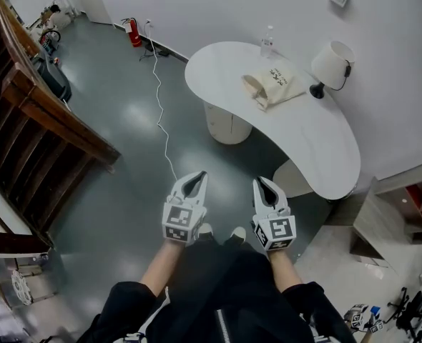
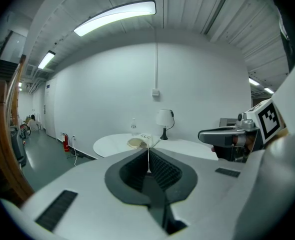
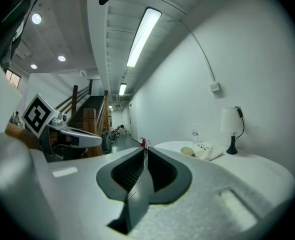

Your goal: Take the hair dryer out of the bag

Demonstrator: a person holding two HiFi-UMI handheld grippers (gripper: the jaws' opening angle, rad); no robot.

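Floor (image 1: 125, 141), grey and glossy, stretches wide between the person and the curved white table (image 1: 325, 156). A wooden stair railing (image 1: 46, 106) bounds it on the left and a white wall stands behind the table. The cream tote bag (image 1: 274, 83) lies on the tabletop near the wall edge, beside a lamp (image 1: 332, 64); the hair dryer itself cannot be seen. The left gripper (image 1: 195, 181) and right gripper (image 1: 262, 184) hang side by side, well short of the table. Each has its fingers pressed together on nothing.
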